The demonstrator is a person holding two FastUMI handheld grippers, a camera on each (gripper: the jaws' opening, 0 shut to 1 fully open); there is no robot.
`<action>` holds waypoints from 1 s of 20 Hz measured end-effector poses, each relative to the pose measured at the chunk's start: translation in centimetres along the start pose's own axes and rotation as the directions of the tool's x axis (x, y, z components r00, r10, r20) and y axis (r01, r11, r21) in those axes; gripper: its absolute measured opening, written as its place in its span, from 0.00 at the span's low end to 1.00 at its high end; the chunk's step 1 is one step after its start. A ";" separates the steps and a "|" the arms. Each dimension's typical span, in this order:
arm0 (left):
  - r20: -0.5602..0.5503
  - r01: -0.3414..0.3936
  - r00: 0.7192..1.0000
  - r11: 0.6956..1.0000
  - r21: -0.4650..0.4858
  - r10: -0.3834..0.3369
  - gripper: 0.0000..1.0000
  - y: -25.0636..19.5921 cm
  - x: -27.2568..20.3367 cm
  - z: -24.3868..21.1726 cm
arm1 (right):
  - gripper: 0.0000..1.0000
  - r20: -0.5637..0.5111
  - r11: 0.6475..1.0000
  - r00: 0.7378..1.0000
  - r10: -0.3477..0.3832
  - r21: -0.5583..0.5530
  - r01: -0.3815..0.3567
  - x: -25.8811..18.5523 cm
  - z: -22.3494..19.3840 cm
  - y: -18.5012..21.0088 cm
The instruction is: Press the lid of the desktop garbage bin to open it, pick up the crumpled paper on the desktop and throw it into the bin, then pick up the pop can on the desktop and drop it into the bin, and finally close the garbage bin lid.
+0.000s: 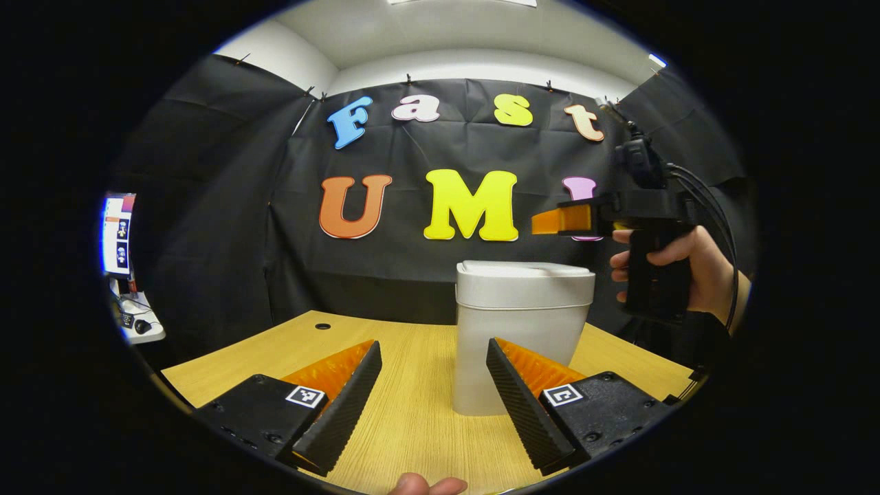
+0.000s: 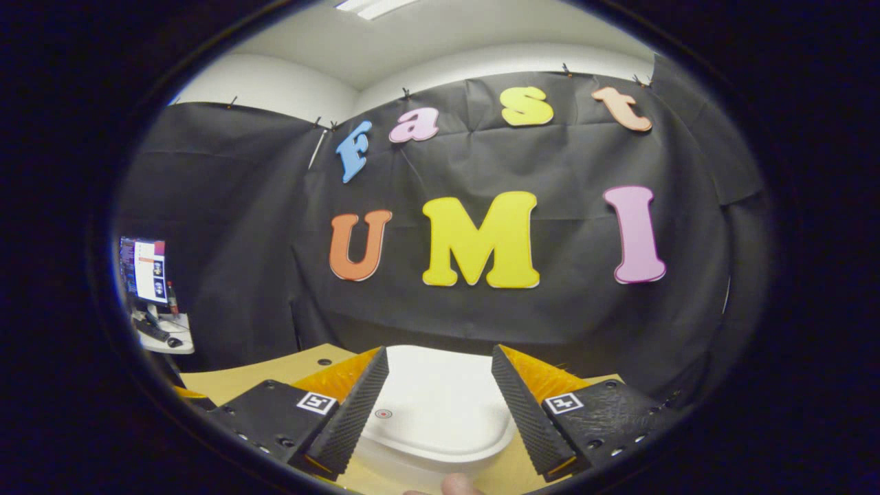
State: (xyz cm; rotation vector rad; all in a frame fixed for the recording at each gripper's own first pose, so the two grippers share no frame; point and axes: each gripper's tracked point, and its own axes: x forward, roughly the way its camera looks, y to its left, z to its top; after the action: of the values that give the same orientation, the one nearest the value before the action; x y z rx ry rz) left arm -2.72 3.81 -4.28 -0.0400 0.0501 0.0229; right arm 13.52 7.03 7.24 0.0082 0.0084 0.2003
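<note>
A light grey desktop bin [image 1: 517, 357] stands on the wooden desk [image 1: 405, 426], its lid [image 1: 526, 273] down flat. My left gripper [image 1: 433, 350] is open low over the desk, just in front of the bin, with nothing between its fingers. A hand [image 1: 701, 275] holds my right gripper [image 1: 558, 220] in the air above the bin's right side. In the right gripper view, the right gripper [image 2: 438, 357] is open and hovers over the white lid [image 2: 440, 412], which has a small red dot [image 2: 383, 414] at its left.
A monitor [image 1: 118, 234] and a small side table [image 1: 141, 328] stand beyond the desk's left edge. A cable hole [image 1: 322, 326] lies at the desk's far left. A fingertip [image 1: 426, 485] shows at the near edge.
</note>
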 end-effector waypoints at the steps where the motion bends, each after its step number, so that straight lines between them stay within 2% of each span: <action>1: 0.005 0.002 1.000 1.000 0.003 -0.002 0.99 -0.1 0.1 0.3 | 0.94 0.027 1.000 1.000 -0.003 -0.020 0.003 -1.1 0.8 -0.3; 3: 0.013 0.005 1.000 1.000 0.003 -0.005 0.99 -0.5 0.4 0.6 | 0.94 0.079 0.998 0.996 -0.038 -0.040 0.041 -3.0 1.5 -1.5; 5: 0.021 0.012 1.000 1.000 0.008 -0.012 0.99 -1.0 0.6 1.0 | 0.94 0.088 0.997 0.993 -0.074 -0.021 0.076 -5.1 0.3 -2.5; 8: 0.035 0.030 0.999 1.000 0.007 -0.030 0.99 -2.0 0.9 1.4 | 0.94 0.099 0.994 0.989 -0.112 0.009 0.112 -8.7 -2.6 -3.6; 11: 0.035 0.044 0.998 0.999 0.009 -0.044 0.99 -3.1 1.3 1.0 | 0.94 0.083 0.983 0.980 -0.182 0.003 0.182 -11.9 -6.8 -5.4; 13: 0.042 0.040 0.998 0.999 0.014 -0.041 0.99 -3.5 1.3 1.0 | 0.96 0.065 0.976 0.975 -0.213 0.063 0.210 -13.8 -9.1 -6.4; 15: 0.044 0.047 0.998 0.999 0.016 -0.048 0.99 -3.9 1.4 0.6 | 0.96 0.051 0.963 0.966 -0.255 0.099 0.249 -14.8 -10.9 -7.8; 17: 0.038 0.053 0.998 0.999 0.011 -0.054 0.99 -4.4 1.6 0.2 | 0.94 0.029 0.950 0.953 -0.302 0.089 0.298 -14.9 -12.4 -9.1; 19: 0.027 0.053 0.998 0.998 0.017 -0.054 0.99 -4.6 1.6 -0.3 | 0.92 0.000 0.950 0.954 -0.300 0.093 0.299 -14.8 -13.6 -9.0; 20: 0.025 0.044 0.999 0.999 0.024 -0.045 0.99 -4.4 1.6 -0.3 | 0.95 -0.006 0.949 0.953 -0.303 0.092 0.302 -14.7 -13.9 -9.0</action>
State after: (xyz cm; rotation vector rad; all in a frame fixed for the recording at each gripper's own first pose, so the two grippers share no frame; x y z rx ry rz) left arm -1.04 -0.60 -4.54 -0.0171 0.0241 -0.0218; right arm 0.75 -4.64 -6.64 0.0993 0.0108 -0.1078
